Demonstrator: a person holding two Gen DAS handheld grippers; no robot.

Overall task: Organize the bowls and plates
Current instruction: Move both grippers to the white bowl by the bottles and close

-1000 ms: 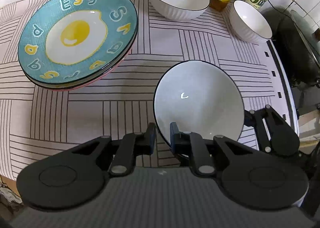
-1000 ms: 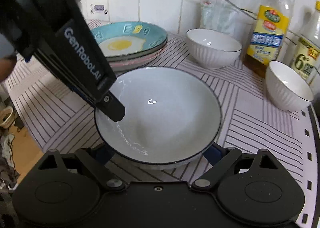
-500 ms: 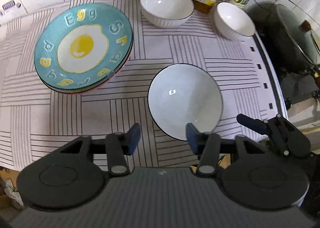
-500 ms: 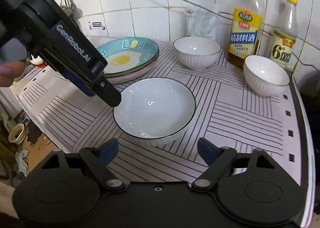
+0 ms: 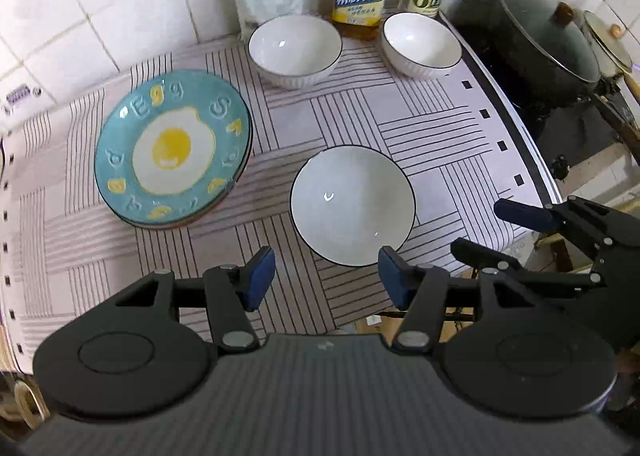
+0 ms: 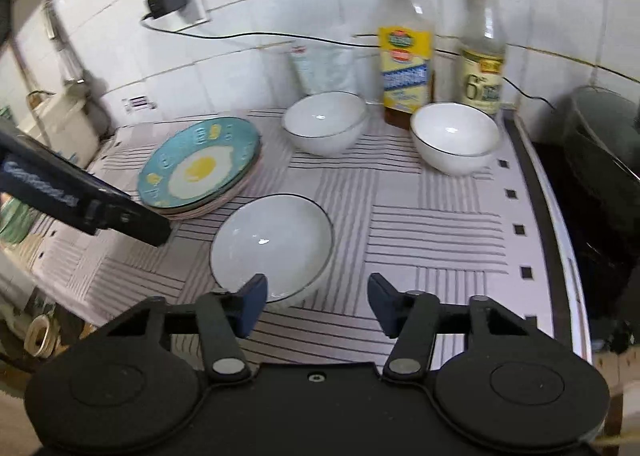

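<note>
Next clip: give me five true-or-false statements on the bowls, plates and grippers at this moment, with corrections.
1. The left gripper is open. True.
2. The right gripper grips the wide shallow white bowl. False: it is open, holding nothing.
3. The teal fried-egg plate tops a stack. True.
4. Two deep white ribbed bowls are nested. False: they stand apart.
5. The shallow bowl sits on the plates. False: it rests on the striped mat.
</note>
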